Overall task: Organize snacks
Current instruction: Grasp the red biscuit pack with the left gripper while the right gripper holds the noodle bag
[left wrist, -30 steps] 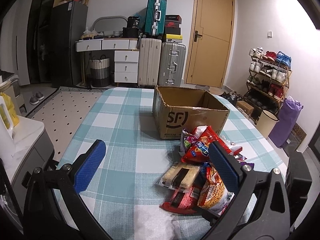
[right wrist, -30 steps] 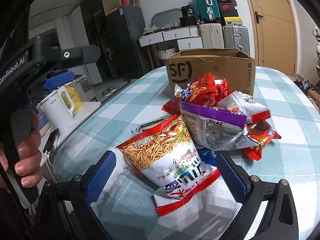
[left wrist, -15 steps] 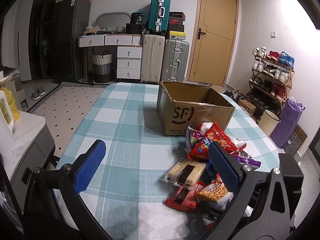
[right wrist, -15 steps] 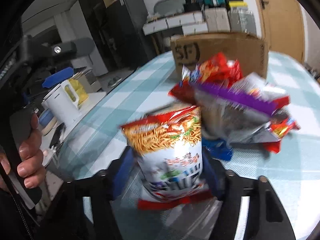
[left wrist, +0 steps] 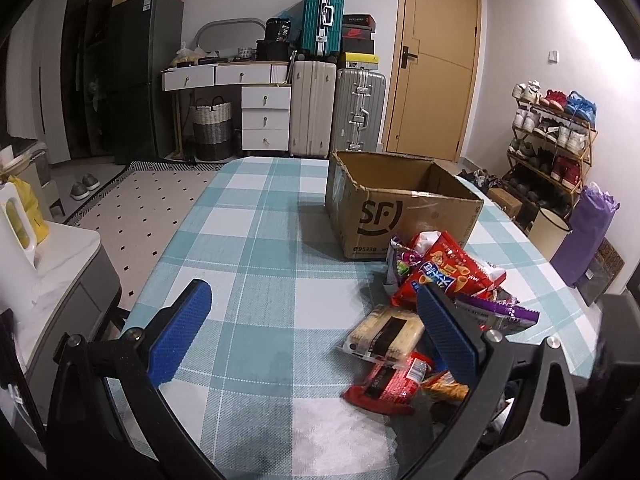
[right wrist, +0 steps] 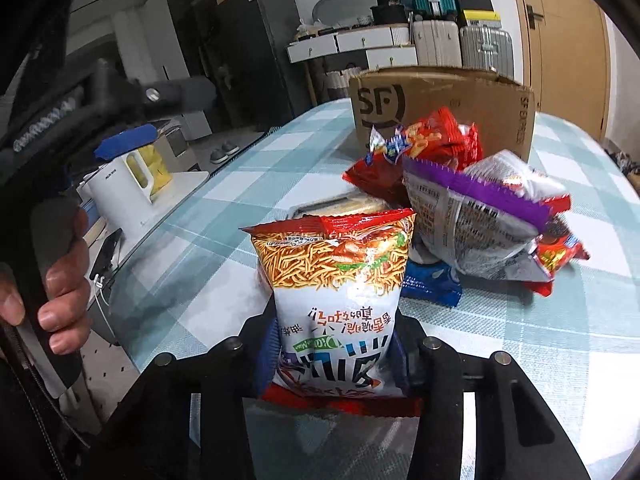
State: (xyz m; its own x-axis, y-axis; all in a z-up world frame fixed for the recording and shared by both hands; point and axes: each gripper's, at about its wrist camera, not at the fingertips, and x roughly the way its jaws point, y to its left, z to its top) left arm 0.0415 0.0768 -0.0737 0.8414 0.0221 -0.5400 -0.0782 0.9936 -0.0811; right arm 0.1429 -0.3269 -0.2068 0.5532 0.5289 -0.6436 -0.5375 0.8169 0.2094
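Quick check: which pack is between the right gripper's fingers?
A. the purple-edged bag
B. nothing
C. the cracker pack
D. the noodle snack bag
D: the right gripper has its jaws closing on the noodle snack bag, which stands between the pads; the purple-edged bag lies in the pile behind.

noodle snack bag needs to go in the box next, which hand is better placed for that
Right. The right claw is closing on the noodle snack bag, with the open cardboard box straight ahead. The left claw is open and empty.
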